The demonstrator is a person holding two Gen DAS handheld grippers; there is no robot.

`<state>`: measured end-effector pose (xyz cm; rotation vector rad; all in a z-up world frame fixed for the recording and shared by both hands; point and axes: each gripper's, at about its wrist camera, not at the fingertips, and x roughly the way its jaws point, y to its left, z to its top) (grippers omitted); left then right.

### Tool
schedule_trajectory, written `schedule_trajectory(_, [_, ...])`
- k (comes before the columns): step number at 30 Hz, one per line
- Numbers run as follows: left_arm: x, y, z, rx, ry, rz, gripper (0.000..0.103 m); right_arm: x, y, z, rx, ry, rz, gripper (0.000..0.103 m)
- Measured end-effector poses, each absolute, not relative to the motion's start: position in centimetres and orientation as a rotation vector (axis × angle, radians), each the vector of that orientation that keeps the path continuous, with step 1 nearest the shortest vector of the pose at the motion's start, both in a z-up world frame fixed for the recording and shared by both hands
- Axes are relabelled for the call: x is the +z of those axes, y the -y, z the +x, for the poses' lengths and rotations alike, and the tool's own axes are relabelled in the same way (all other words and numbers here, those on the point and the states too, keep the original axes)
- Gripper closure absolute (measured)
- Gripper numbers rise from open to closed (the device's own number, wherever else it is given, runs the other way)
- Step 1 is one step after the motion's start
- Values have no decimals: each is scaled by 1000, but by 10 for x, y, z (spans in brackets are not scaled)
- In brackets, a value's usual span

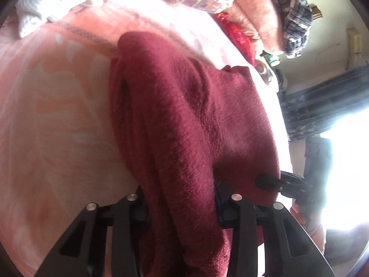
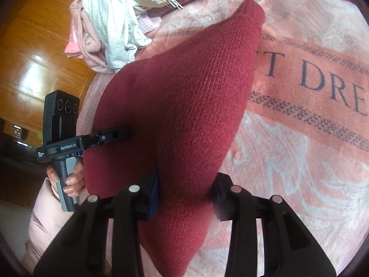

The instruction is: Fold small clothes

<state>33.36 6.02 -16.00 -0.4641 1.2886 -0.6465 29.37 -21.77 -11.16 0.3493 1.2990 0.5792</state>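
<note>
Above the pink blanket [image 2: 299, 157], the left gripper [image 1: 182, 207] and right gripper [image 2: 184, 198] each pinch an edge of the maroon knit garment [image 2: 184, 97], lifted for a fold; next, I judge, both must carry it over together.

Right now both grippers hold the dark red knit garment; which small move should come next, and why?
Probably lift and spread it: the left gripper and right gripper pinch the bunched red garment close together above the pink blanket.
</note>
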Motion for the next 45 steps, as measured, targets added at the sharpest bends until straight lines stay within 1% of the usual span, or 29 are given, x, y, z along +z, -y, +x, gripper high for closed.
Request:
schedule_trajectory(2, [-156, -50, 325, -661, -1287, -461, 66, -100, 226, 281, 576, -1293, 325, 68])
schedule_trajectory(7, [-131, 3, 287, -731, -1274, -426, 66, -71, 268, 236, 538, -1283, 256, 68])
schedule_trajectory(13, [-110, 72, 234, -816, -1257, -422, 66, -47, 343, 168, 464, -1261, 263, 68])
schedule_trajectory(17, [-126, 111, 218, -818, -1274, -375, 66, -65, 372, 150, 415, -1265, 300, 67])
schedule_trajectory(19, [-142, 124, 216, -787, -1301, -343, 65, -96, 382, 148, 389, -1306, 346, 66])
schedule_trajectory(20, [-154, 130, 215, -762, -1328, -316, 60, -108, 383, 149, 374, -1324, 348, 65])
schedule_trajectory(21, [-168, 133, 213, -734, -1346, -309, 56, -124, 387, 146, 352, -1334, 366, 62])
schedule_trajectory(22, [-177, 130, 212, -726, -1345, -340, 49, -133, 391, 144, 357, -1323, 410, 59])
schedule_trajectory(24, [-184, 122, 210, -724, -1348, -417, 46, -139, 402, 140, 374, -1299, 516, 58])
schedule_trajectory(25, [-184, 120, 210, -721, -1357, -435, 45, -139, 403, 138, 377, -1294, 531, 56])
schedule_trajectory(27, [-177, 119, 205, -686, -1368, -427, 41, -130, 405, 129, 376, -1291, 514, 50])
schedule_trajectory(29, [-160, 119, 197, -637, -1345, -367, 36, -118, 408, 116, 380, -1284, 511, 47])
schedule_trajectory(30, [-154, 119, 194, -629, -1335, -348, 35, -115, 410, 108, 389, -1286, 518, 45])
schedule_trajectory(31, [-147, 117, 187, -624, -1323, -331, 31, -112, 413, 99, 406, -1290, 531, 45])
schedule_trajectory(32, [-140, 112, 178, -622, -1314, -324, 24, -113, 414, 88, 427, -1304, 547, 45])
schedule_trajectory(33, [-135, 109, 167, -622, -1309, -318, 21, -111, 416, 80, 429, -1319, 547, 45])
schedule_trajectory(34, [-131, 108, 157, -610, -1306, -290, 19, -114, 416, 71, 426, -1334, 538, 45])
schedule_trajectory(35, [-128, 107, 148, -588, -1297, -252, 19, -115, 418, 65, 427, -1347, 532, 46])
schedule_trajectory(36, [-127, 109, 142, -574, -1284, -228, 19, -120, 419, 56, 427, -1369, 526, 52])
schedule_trajectory(37, [-126, 108, 134, -554, -1273, -199, 19, -123, 419, 51, 429, -1378, 534, 63])
schedule_trajectory(38, [-128, 108, 128, -530, -1273, -178, 21, -127, 418, 47, 442, -1384, 553, 70])
schedule_trajectory(39, [-130, 108, 125, -516, -1279, -172, 24, -131, 418, 43, 453, -1389, 576, 79])
schedule_trajectory(40, [-136, 107, 123, -496, -1290, -165, 35, -133, 415, 42, 443, -1387, 576, 79])
schedule_trajectory(41, [-141, 108, 122, -485, -1304, -157, 38, -135, 413, 40, 431, -1386, 560, 81])
schedule_trajectory(45, [-165, 110, 125, -472, -1333, -145, 37, -145, 408, 36, 379, -1413, 514, 83])
